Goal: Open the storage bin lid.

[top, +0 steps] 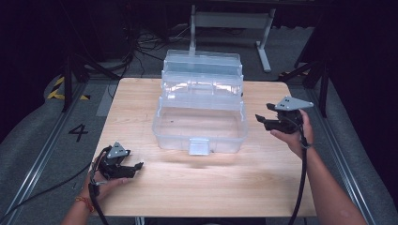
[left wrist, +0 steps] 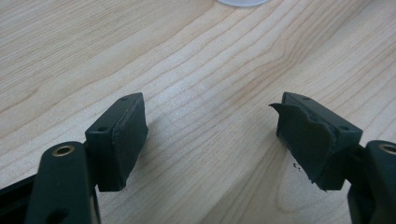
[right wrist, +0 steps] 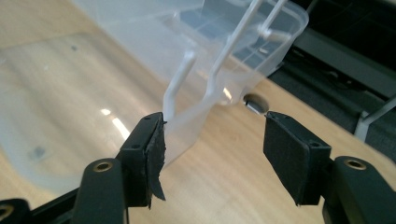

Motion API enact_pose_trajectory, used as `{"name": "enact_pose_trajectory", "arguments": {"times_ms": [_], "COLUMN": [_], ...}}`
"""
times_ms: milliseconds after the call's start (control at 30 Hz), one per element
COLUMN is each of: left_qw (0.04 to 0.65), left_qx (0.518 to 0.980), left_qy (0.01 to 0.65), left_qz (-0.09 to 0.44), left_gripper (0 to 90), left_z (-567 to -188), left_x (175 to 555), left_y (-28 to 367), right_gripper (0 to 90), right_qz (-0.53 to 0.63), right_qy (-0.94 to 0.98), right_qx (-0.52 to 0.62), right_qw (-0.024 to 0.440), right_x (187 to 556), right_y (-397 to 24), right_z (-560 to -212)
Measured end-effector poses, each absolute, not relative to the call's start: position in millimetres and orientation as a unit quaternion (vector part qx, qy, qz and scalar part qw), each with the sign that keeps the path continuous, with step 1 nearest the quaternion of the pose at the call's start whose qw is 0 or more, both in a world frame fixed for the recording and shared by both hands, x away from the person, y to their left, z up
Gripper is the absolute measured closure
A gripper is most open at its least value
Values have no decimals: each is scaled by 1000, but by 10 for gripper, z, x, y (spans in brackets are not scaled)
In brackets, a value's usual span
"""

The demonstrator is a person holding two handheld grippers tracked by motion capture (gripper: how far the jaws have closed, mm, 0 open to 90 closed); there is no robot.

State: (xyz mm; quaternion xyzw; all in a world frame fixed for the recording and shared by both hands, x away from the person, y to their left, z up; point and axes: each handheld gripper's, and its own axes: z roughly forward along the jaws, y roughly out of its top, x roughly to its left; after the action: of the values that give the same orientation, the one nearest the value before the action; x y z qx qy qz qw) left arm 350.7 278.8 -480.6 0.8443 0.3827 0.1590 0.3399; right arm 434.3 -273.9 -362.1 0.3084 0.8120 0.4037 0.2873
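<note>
High view: clear tiered box (top: 201, 123) stands open, bottom tub bare; both tongs (top: 133, 167) (top: 261, 117) apart, holding nothing.

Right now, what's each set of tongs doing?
Left tongs: open, empty, over the table.
Right tongs: open, holding nothing, beside the clear box.

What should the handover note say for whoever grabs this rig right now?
Left gripper: open, nothing between the jaws, low over the near-left of the table.
Right gripper: open, holding nothing, beside the right end of the clear plastic box.
Box: mid-table, opened up with its tiers stepped back, bottom tray looks empty, latch facing the person.
Done: box stands open.
Left: probably the right gripper takes hold at the box's right end; left gripper has not yet come in.
</note>
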Motion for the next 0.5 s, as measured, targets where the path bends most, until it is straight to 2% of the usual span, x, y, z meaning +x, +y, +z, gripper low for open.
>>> {"name": "enact_pose_trajectory", "arguments": {"times_ms": [133, 500], "left_qw": [340, 340], "left_qx": [844, 843], "left_qy": [385, 387], "left_qz": [156, 157], "left_gripper": [246, 244], "left_z": [-4806, -4807], "left_x": [3508, 3505], "left_y": [2782, 2780], "right_gripper": [381, 295], "right_qz": [390, 385], "right_qy": [819, 828], "right_qx": [309, 334], "right_qw": [286, 231], "right_x": [4195, 3869], "right_y": [-2828, -3136], "right_z": [-3828, -4371]}}
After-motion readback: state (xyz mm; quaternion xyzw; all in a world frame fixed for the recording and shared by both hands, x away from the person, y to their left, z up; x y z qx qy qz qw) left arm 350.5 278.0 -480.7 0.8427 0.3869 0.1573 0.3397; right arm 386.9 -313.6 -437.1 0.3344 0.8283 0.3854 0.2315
